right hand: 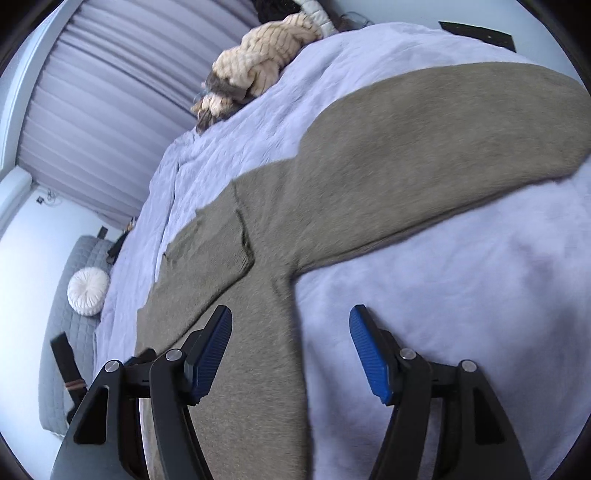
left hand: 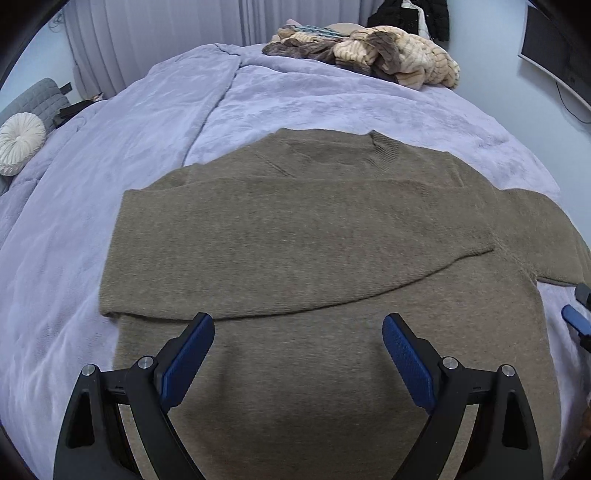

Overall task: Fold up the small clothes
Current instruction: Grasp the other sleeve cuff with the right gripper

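While the left tool (left hand: 298, 325) hangs over the lower body of the brown sweater (left hand: 314, 258), its blue pads (left hand: 188, 360) are spread wide and released, nothing caught between them. The knit lies flat under that tool, and up toward twelve o'clock one sleeve is folded across the chest (its cuff end stops near three o'clock, just short of the far shoulder seam). The ribbed collar sits beyond that, at about one o'clock.

Over to the right tool (right hand: 291, 314): released as well, pads apart, gripping nothing. Its left pad (right hand: 210, 354) is over the sweater's side edge, its right pad over bare bedding. From here the other sleeve (right hand: 443, 140) stretches out unfolded toward one and two o'clock, lying flat on the lavender bed cover (right hand: 461, 295). A sliver of this right tool shows at the left camera's three o'clock edge, just beside the sweater.

Further out, the sweater lies in the middle of the bed, the cover spreading around it on all sides. At the far end, around one o'clock in the left view, a heap of cream and brown knitwear (left hand: 369, 51) is bunched up. Pleated curtains (left hand: 147, 33) hang behind, and a round white cushion (left hand: 20, 142) rests on a grey quilted seat at nine o'clock.
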`<move>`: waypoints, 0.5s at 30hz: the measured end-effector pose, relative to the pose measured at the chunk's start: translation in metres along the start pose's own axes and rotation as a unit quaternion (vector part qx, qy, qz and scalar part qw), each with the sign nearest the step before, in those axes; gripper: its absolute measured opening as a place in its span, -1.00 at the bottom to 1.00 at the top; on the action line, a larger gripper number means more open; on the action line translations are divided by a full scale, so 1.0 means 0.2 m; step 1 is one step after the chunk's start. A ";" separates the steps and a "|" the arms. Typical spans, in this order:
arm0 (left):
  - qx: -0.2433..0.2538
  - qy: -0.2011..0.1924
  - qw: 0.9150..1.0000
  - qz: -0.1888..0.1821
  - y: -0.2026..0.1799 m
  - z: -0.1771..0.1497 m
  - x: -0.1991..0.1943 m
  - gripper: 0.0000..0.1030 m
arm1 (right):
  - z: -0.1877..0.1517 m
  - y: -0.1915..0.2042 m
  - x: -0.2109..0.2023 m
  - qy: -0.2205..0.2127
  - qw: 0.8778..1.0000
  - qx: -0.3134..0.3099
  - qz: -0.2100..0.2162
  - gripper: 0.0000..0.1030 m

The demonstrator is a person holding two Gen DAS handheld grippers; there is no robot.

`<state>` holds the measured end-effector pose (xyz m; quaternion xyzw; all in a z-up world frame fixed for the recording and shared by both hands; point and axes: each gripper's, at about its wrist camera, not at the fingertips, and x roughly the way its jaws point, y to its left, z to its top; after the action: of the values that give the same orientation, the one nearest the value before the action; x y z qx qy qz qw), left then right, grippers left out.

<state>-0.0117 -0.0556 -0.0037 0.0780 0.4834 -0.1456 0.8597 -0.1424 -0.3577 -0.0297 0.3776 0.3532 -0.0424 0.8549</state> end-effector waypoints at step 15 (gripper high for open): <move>0.004 0.008 0.999 -0.037 -0.34 0.09 0.05 0.81 | 0.26 -0.75 -0.45 -0.167 0.943 0.280 -0.057 0.36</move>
<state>-0.0147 -0.1266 -0.0034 0.0646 0.4926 -0.1789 0.8492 -0.2310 -0.5170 -0.0416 0.5690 0.1997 -0.2505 0.7574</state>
